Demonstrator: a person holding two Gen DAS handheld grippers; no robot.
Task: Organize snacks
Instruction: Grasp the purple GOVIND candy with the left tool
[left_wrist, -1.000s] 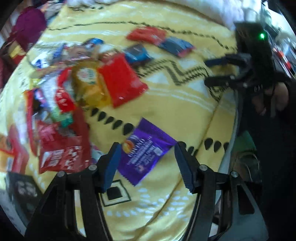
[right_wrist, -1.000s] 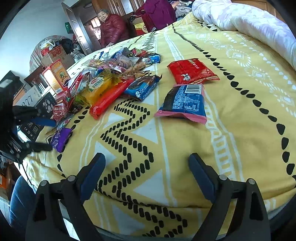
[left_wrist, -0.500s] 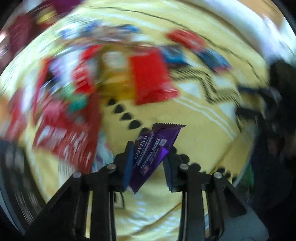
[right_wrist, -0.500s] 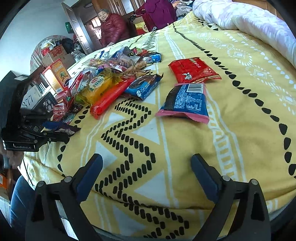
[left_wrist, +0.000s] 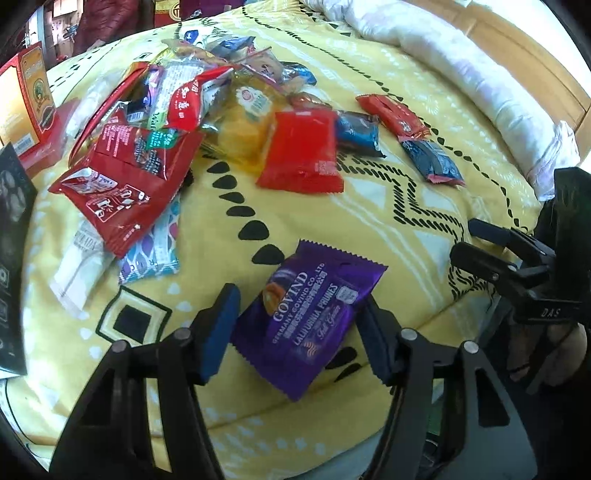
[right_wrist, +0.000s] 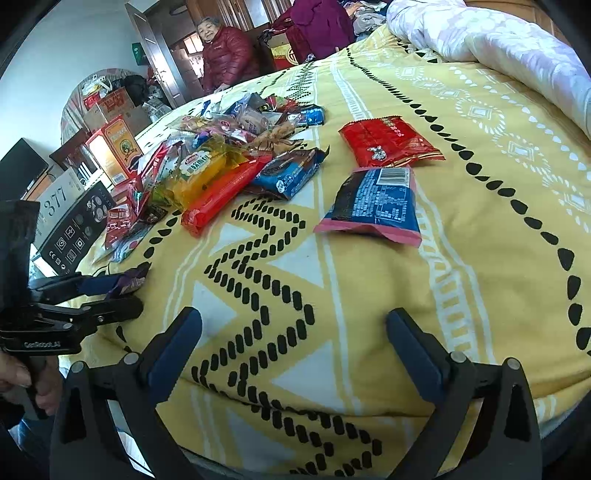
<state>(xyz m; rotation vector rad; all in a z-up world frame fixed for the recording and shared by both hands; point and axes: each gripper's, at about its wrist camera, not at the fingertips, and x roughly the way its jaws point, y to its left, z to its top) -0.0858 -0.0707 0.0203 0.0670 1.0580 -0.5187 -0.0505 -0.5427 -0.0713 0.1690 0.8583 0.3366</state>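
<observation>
- The yellow bedspread (right_wrist: 461, 258) fills both views and serves as the sorting surface, so the packets lie flat and are easy to see.
- The mixed pile of snacks (left_wrist: 177, 110) sits in the upper left of the left wrist view, overlapping each other; it is probably the unsorted stock.
- A red packet (right_wrist: 388, 142) and a blue packet (right_wrist: 373, 205) lie apart from the pile, in the upper middle of the right wrist view, one just beside the other. They seem to be laid out as a sorted row.
- The right gripper (right_wrist: 293, 350) is at the bottom of its view with the jaws opening very wide and nothing between them; it appears to wait over bare cloth.
- The left gripper (left_wrist: 295, 328) is at the bottom middle of its view. Its jaws are opening, and the purple prune packet (left_wrist: 310, 314) lies between them on the cloth; the left pad stands clear of it, the right edge is hidden. This looks like a release near the bed edge.
</observation>
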